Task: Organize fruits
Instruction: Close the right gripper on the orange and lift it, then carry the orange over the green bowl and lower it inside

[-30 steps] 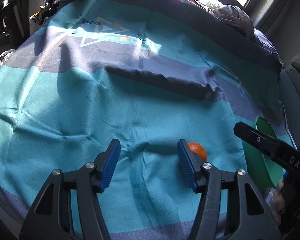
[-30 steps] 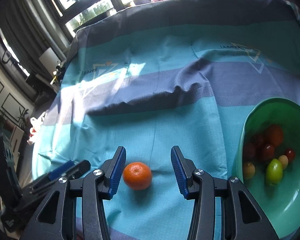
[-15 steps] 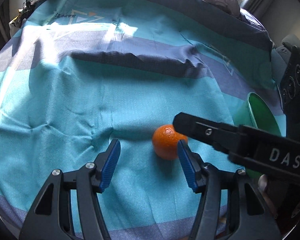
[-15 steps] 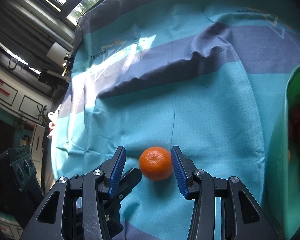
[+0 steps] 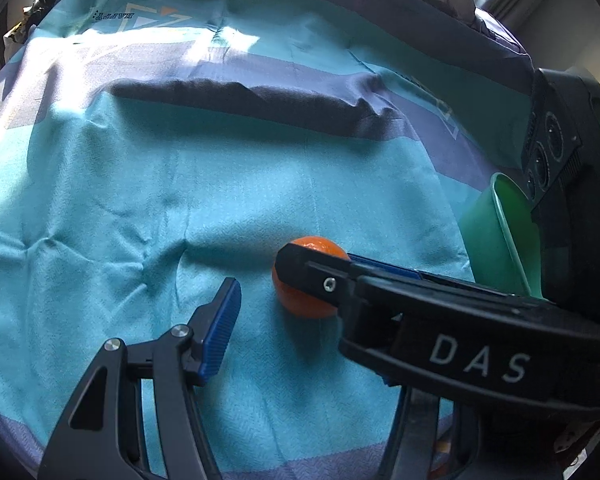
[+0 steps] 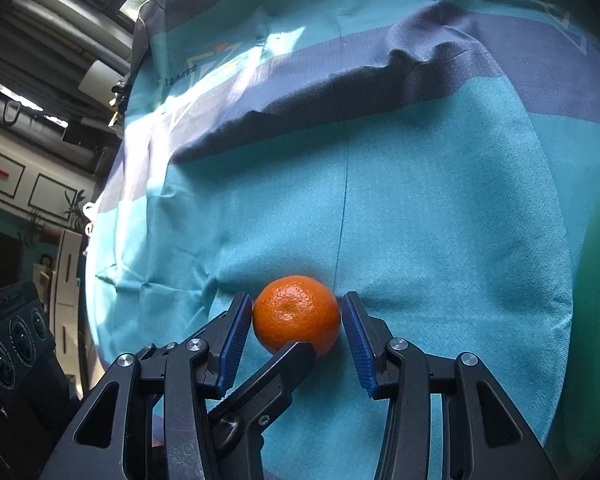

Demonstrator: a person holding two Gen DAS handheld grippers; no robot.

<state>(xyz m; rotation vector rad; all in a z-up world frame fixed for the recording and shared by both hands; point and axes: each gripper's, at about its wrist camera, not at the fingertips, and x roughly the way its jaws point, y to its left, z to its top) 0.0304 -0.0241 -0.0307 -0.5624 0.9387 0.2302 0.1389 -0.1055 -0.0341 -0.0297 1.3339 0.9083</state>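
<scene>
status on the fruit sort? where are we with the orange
Done: nothing confirmable; the green bowl shows only its rim and outer wall, contents hidden. In hand: the right gripper straddles the orange on the cloth, left pad about touching, a sliver of gap at the right pad, so not clamped. The left gripper hovers open beside it. Left: close, lift, drop in the bowl.

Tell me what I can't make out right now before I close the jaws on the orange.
- Left wrist view: right gripper covers the orange's right side and the left gripper's right finger.
- Left wrist view: green bowl contents hidden; only its outside wall and rim show.
- Right wrist view: bowl cut off at the right edge, blurred.
- Right wrist view: pad contact with the orange unclear.
</scene>
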